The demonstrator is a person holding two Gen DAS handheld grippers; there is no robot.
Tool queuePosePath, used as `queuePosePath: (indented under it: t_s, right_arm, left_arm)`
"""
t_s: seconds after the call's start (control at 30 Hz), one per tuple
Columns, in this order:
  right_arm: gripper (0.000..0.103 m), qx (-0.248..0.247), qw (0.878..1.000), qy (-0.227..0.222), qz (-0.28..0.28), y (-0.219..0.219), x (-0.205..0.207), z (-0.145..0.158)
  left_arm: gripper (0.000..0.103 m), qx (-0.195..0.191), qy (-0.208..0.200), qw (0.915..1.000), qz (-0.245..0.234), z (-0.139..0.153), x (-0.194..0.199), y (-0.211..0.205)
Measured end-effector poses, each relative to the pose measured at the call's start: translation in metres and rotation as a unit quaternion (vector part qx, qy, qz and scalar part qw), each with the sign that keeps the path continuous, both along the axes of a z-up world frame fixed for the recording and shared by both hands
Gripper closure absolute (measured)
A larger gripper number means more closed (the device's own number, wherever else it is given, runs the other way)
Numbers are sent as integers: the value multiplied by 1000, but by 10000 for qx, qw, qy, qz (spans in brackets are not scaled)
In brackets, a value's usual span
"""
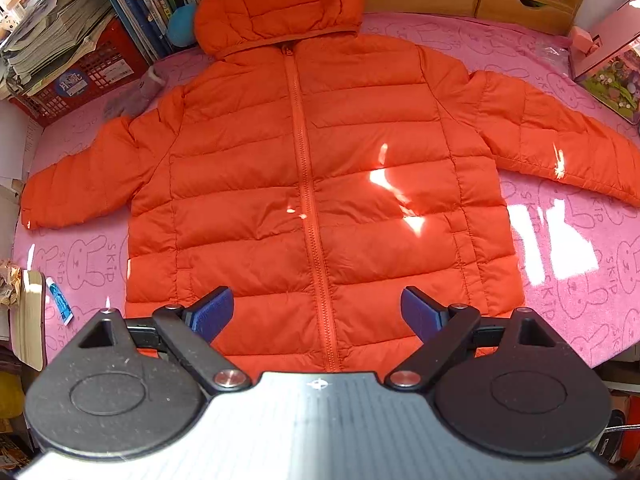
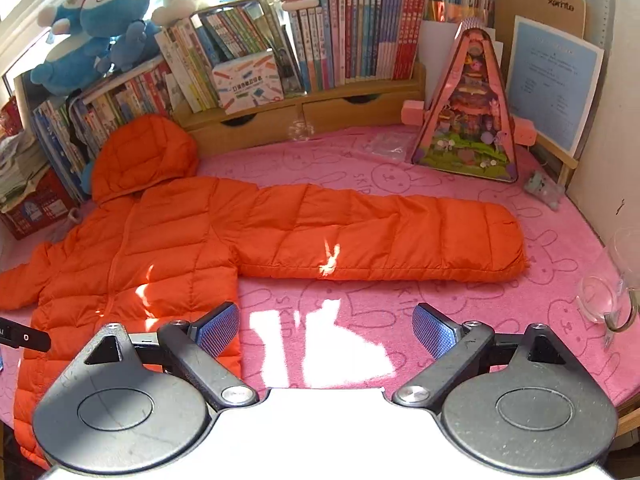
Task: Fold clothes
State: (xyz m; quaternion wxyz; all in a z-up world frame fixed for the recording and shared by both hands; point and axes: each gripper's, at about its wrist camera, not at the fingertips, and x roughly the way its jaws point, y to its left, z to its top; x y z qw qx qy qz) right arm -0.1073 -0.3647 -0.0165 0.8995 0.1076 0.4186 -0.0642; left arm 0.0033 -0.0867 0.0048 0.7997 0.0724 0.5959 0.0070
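An orange hooded puffer jacket lies flat and zipped on the pink rabbit-print cloth, both sleeves spread out sideways, hood toward the bookshelf. My left gripper is open and empty, hovering above the jacket's bottom hem near the zipper. In the right wrist view the jacket lies to the left, with its right sleeve stretched across the middle. My right gripper is open and empty above the pink cloth, just in front of that sleeve and beside the jacket's side edge.
Books and a wooden drawer shelf line the back. A pink triangular toy box stands back right. A glass mug sits at the right edge. A red crate with papers stands at the left. Blue plush toys sit on the books.
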Motion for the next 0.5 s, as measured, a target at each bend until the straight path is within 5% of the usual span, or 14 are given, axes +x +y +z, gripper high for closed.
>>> queuePosePath:
  t_s: [0.3,0.5]
  right_arm:
    - [9,-212,9982,214,-524,-51,15,-16]
    - [9,-308,9986,410,-123,-40,29,-11]
  left_arm:
    - [10,248,43,9955,913,1,16,47]
    - [9,391,84,9871,1550,6,14,91]
